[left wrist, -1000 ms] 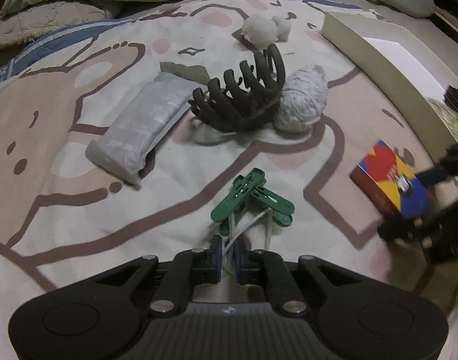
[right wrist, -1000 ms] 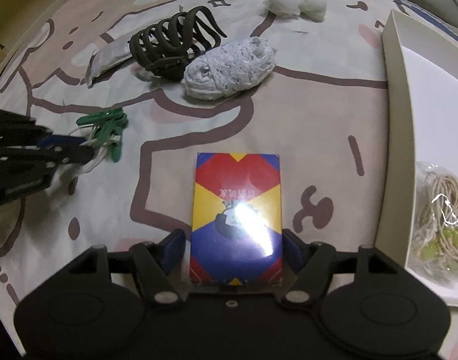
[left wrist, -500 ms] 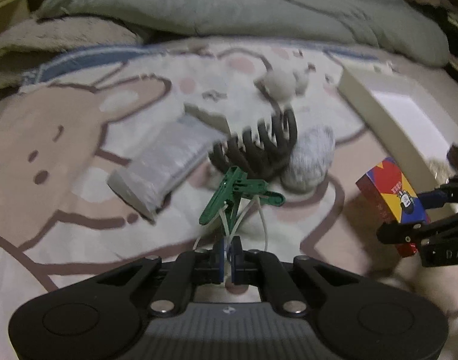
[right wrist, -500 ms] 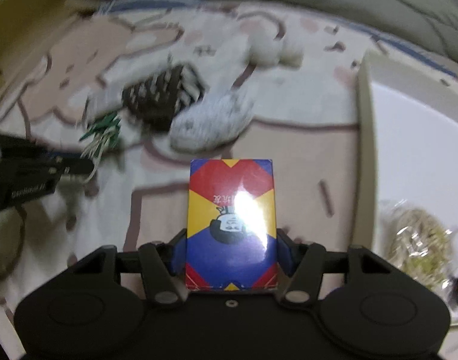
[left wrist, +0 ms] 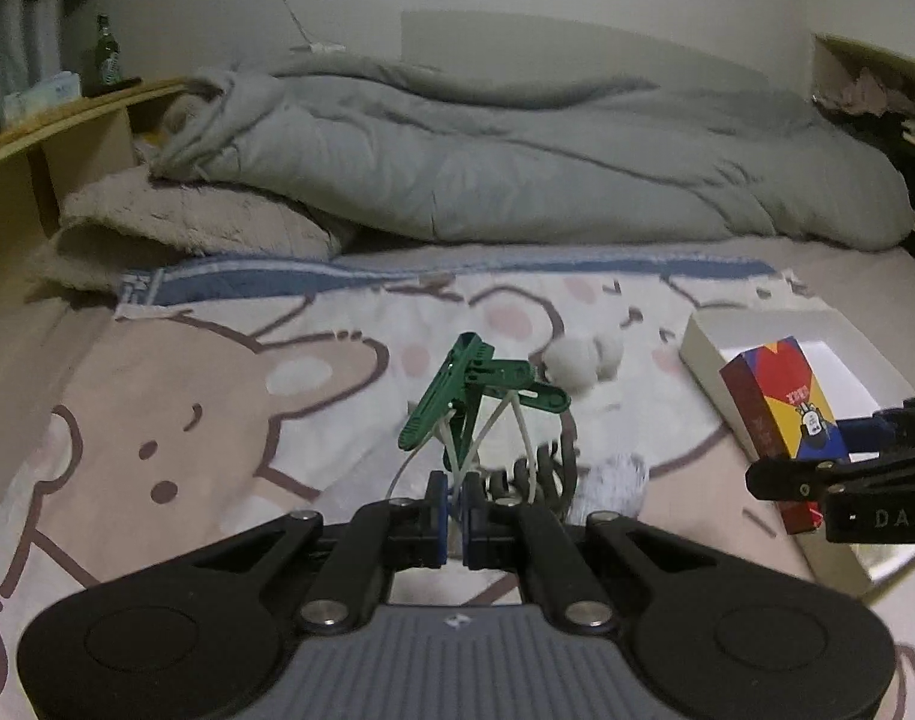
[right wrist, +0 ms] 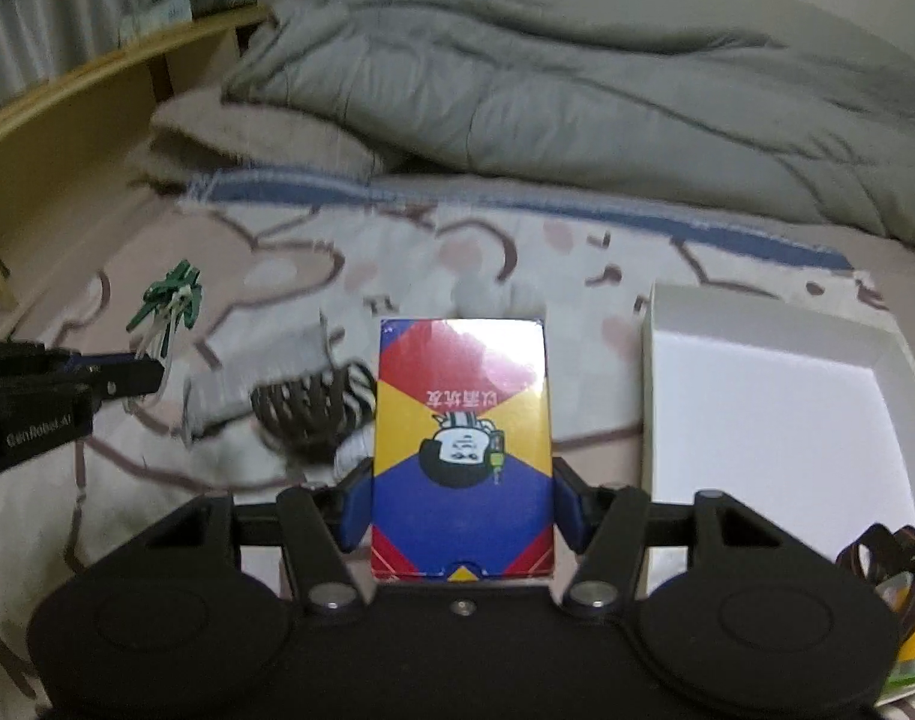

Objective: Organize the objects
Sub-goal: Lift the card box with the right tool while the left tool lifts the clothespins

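The green clothespins, a small bunch strung on pale cords, hang in the air above the bed, their cords pinched between the nearly closed fingers of the left claw. From the right-hand camera the same bunch shows off to the left, held up over the cartoon-bear blanket. The right claw is clamped on both sides of a red, yellow and blue card box, also lifted clear of the bed; in the left view that box sits just in front of the white tray. The white tray lies on the blanket at the right, and something yellow-green and brown shows at its near corner, too cut off to name. Below the claws a dark claw-style hair clip, a grey knitted bundle and a white fluffy ball rest on the blanket. A rumpled grey duvet fills the far end of the bed.
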